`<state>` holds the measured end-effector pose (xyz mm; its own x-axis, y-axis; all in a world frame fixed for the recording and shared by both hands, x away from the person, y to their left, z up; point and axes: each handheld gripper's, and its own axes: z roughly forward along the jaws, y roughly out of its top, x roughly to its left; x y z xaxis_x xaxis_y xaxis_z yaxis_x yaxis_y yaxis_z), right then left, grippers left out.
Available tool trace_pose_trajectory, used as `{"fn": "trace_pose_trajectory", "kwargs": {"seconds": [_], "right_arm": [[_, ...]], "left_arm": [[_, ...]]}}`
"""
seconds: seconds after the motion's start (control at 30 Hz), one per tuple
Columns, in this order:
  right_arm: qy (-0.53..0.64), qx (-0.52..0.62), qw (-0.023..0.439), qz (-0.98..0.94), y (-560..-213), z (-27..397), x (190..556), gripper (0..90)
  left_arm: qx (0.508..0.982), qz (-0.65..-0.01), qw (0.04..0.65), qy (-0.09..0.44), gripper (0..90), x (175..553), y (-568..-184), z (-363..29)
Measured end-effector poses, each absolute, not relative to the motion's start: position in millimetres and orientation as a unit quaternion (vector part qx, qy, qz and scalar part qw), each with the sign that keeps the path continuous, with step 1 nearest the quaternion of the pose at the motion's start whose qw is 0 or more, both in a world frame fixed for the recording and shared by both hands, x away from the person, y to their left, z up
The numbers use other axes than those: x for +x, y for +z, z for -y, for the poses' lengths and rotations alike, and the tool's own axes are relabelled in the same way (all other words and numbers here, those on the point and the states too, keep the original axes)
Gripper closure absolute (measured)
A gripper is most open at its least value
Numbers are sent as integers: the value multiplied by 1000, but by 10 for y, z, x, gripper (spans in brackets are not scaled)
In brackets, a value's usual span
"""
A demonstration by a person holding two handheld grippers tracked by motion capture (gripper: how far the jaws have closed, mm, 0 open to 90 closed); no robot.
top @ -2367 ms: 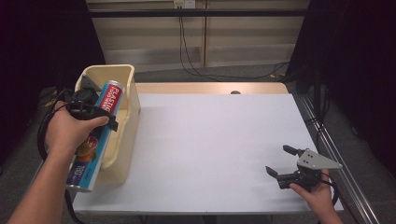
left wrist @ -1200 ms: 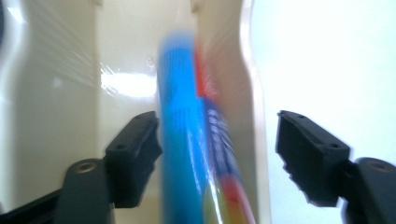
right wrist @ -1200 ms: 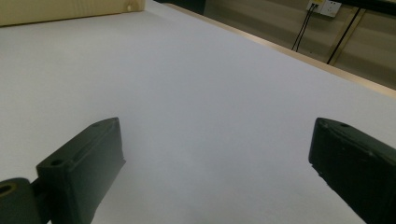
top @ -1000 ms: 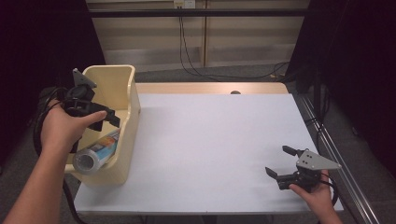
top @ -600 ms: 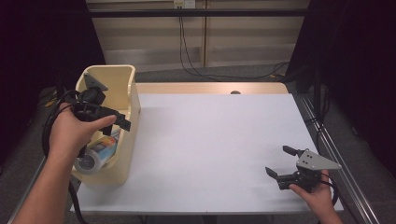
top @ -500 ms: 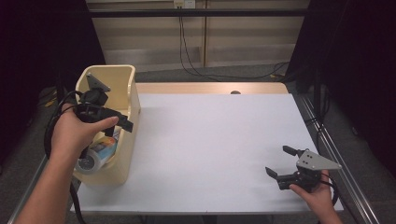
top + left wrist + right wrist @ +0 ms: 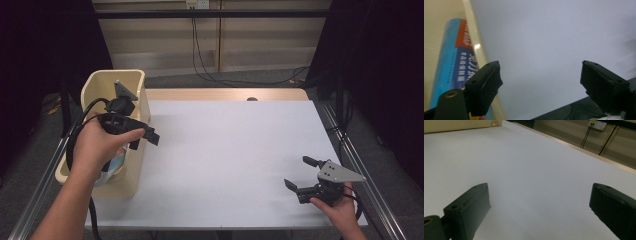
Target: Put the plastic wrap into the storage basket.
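A blue and red roll of food wrap (image 7: 450,62) lies inside the cream plastic bin (image 7: 131,85) at the table's left edge; part of it shows under the hand (image 7: 114,162). My left gripper (image 7: 145,137) hovers over the bin's right rim (image 7: 477,47), open, nothing between its jaws. My right gripper (image 7: 300,175) rests low near the table's front right corner, open and empty, pointing left across the white tabletop (image 7: 529,170).
The white table (image 7: 235,145) has a wooden strip along its far edge. Metal rails run along both sides. Cables (image 7: 205,55) hang at the back wall. The bin's side (image 7: 459,125) shows far off in the right gripper view.
The left gripper let go of the wrap roll, which now lies in the bin. It then rose and moved right over the bin's rim. The right gripper stayed still.
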<state>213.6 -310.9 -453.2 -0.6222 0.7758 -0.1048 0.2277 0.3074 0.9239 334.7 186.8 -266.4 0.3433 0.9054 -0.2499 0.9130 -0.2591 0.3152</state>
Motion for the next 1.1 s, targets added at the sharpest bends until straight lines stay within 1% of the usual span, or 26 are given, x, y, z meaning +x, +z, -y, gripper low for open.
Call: {"fn": "trace_pose_trajectory", "kwargs": {"seconds": [0.6,0.83,1.03,1.1], "right_arm": [[487,330,281,-758,-4531,3099,2134,26],[486,330,281,-759,-4532,3101,2137,26],[486,330,281,-759,-4533,3100,2137,25],[485,329,281,-760,-4534,3097,2135,25]], "left_arm": [[816,-545,189,-24,152,3316,-2878,-1493],[823,-535,188,-29,151,3294,-3036,-1334],[836,-522,167,-23,135,3284,-3166,-1208],[836,-520,173,-30,130,3282,-3202,-1178]]}}
